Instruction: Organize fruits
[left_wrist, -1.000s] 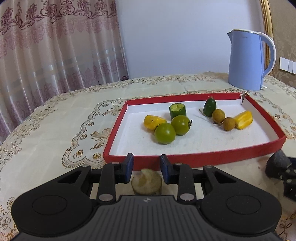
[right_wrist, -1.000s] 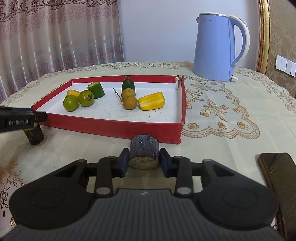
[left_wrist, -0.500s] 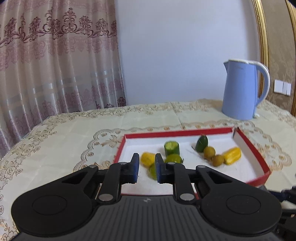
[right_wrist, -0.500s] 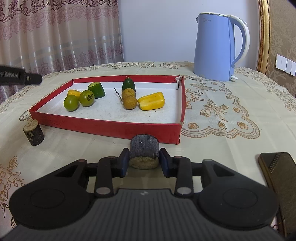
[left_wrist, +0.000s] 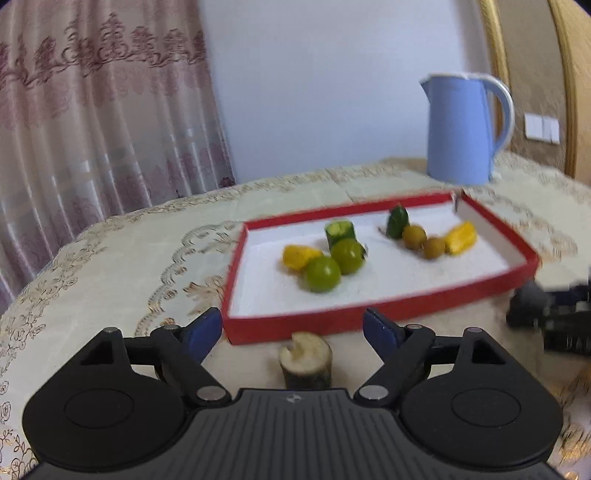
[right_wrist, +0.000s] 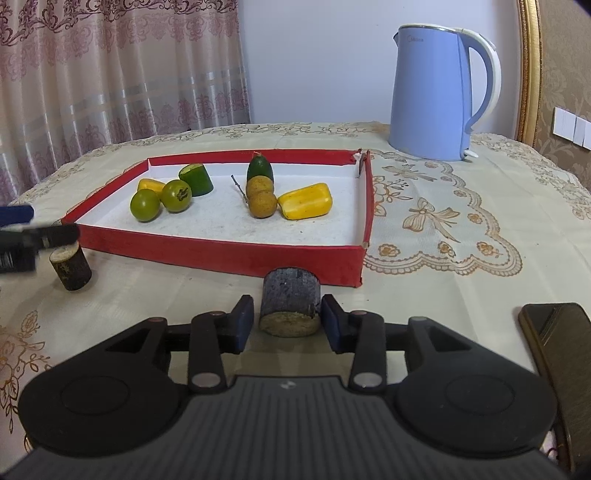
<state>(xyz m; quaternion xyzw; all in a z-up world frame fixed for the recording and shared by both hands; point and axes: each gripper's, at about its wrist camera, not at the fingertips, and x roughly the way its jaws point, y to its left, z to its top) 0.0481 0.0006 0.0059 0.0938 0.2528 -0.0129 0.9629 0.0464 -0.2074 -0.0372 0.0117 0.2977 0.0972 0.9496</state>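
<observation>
A red-walled tray (right_wrist: 229, 254) (left_wrist: 369, 314) holds several fruits: two green round fruits (right_wrist: 146, 205), a yellow piece (right_wrist: 306, 201), two brown round fruits (right_wrist: 262, 201) and green cut pieces (right_wrist: 195, 179). My left gripper (left_wrist: 293, 328) is open wide, above a small wooden stump (left_wrist: 306, 360) that stands on the cloth before the tray; the stump also shows in the right wrist view (right_wrist: 70, 264). My right gripper (right_wrist: 288, 323) has a dark wooden stump (right_wrist: 290, 302) between its fingers, with small gaps on both sides.
A blue kettle (right_wrist: 436, 96) stands at the back right of the table. A dark phone (right_wrist: 561, 354) lies at the right edge. The table carries an embroidered cloth (right_wrist: 443, 221). Curtains hang behind on the left.
My left gripper, raised and nearly shut half a second ago, has come back down over its stump with its fingers spread wide. The right gripper and its stump have not moved.
</observation>
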